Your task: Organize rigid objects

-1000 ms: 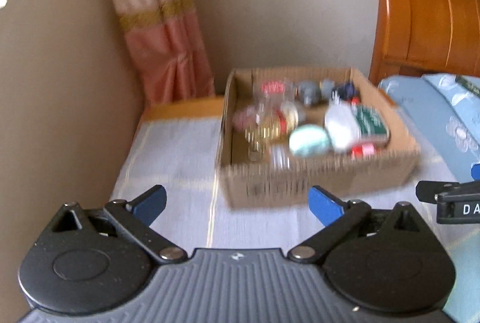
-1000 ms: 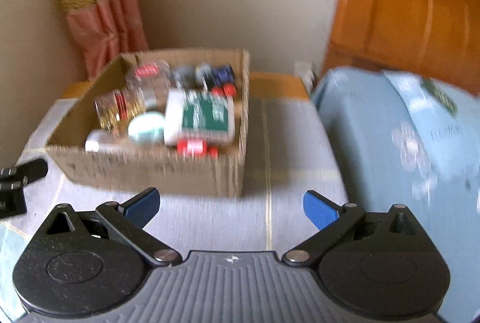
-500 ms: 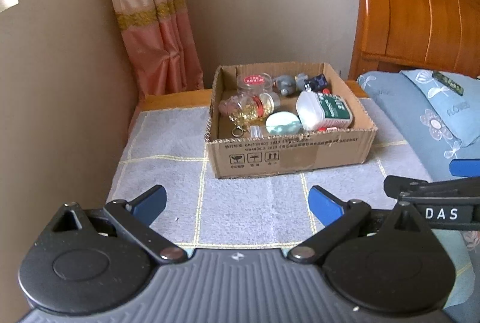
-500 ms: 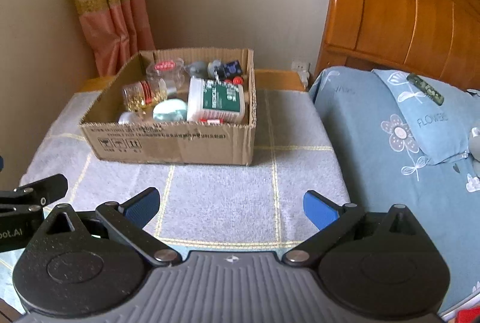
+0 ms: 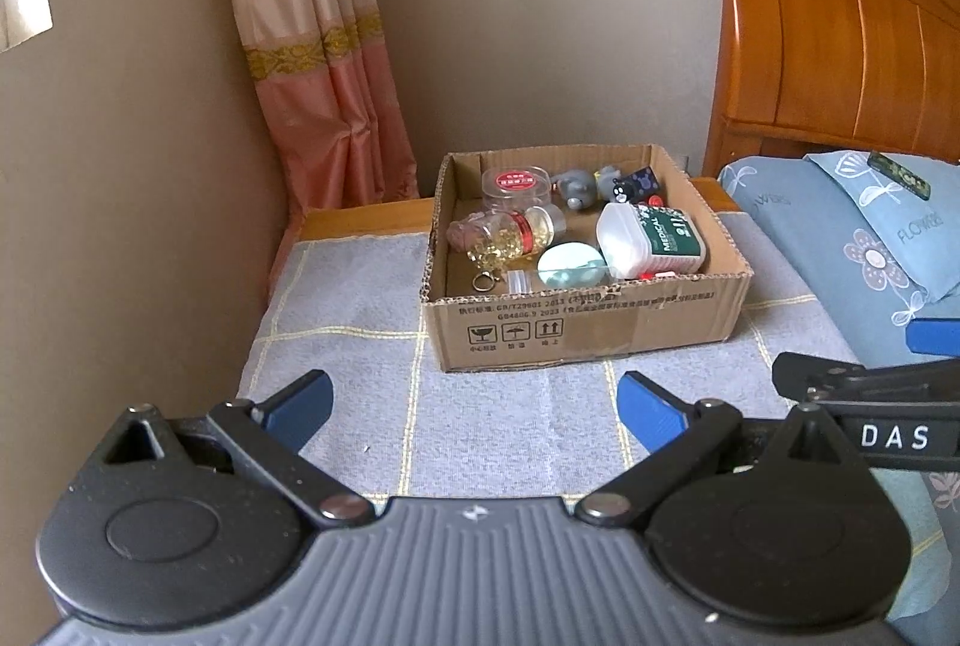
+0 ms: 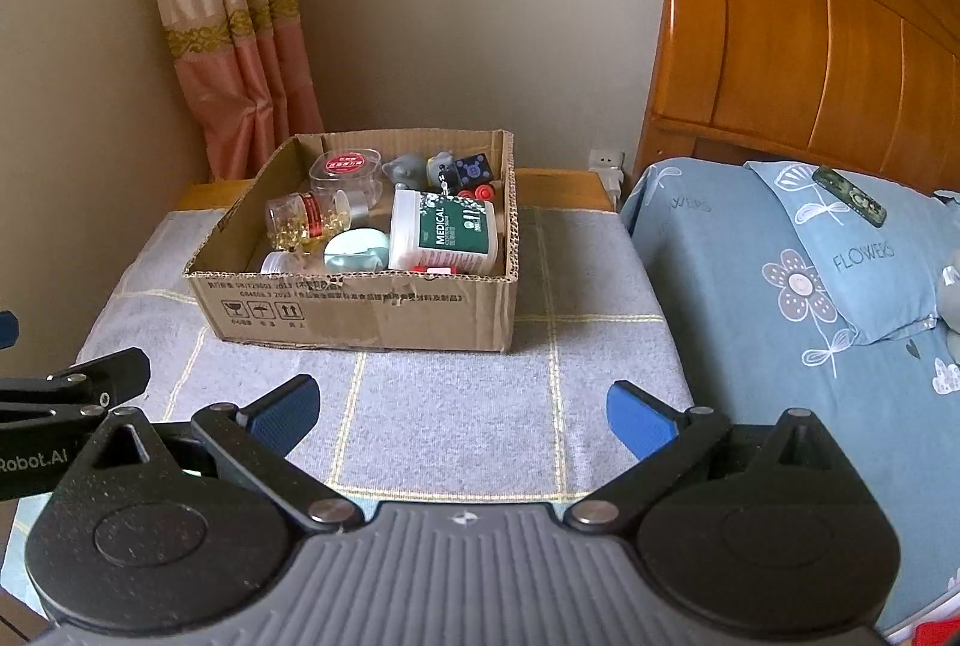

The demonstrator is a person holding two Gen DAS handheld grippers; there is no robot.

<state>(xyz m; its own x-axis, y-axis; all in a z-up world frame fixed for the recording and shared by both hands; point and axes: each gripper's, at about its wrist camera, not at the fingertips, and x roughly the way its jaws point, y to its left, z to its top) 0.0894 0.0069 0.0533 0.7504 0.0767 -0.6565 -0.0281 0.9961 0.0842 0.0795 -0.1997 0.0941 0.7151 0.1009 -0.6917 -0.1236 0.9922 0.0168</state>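
Observation:
A cardboard box (image 5: pixel 576 331) (image 6: pixel 360 310) stands on a grey cloth-covered table. It holds a white and green medical tub (image 5: pixel 654 238) (image 6: pixel 444 232), a jar of yellow capsules (image 5: pixel 510 238) (image 6: pixel 300 223), a round clear container with a red lid (image 5: pixel 516 184) (image 6: pixel 345 169), a pale green round case (image 5: pixel 570 265) (image 6: pixel 357 250), and small toy figures (image 5: pixel 606 184) (image 6: pixel 438 169). My left gripper (image 5: pixel 474 403) and right gripper (image 6: pixel 462 409) are both open and empty, well back from the box over the cloth.
A bed with a blue flowered pillow (image 6: pixel 852 250) and orange wooden headboard (image 6: pixel 810 46) lies to the right. A pink curtain (image 5: pixel 324 64) hangs at the back left beside a beige wall. The grey cloth (image 6: pixel 456 418) stretches in front of the box.
Both grippers have pulled back from the box, which now looks smaller and farther away. The views have steadied from blur. Both stay open and empty.

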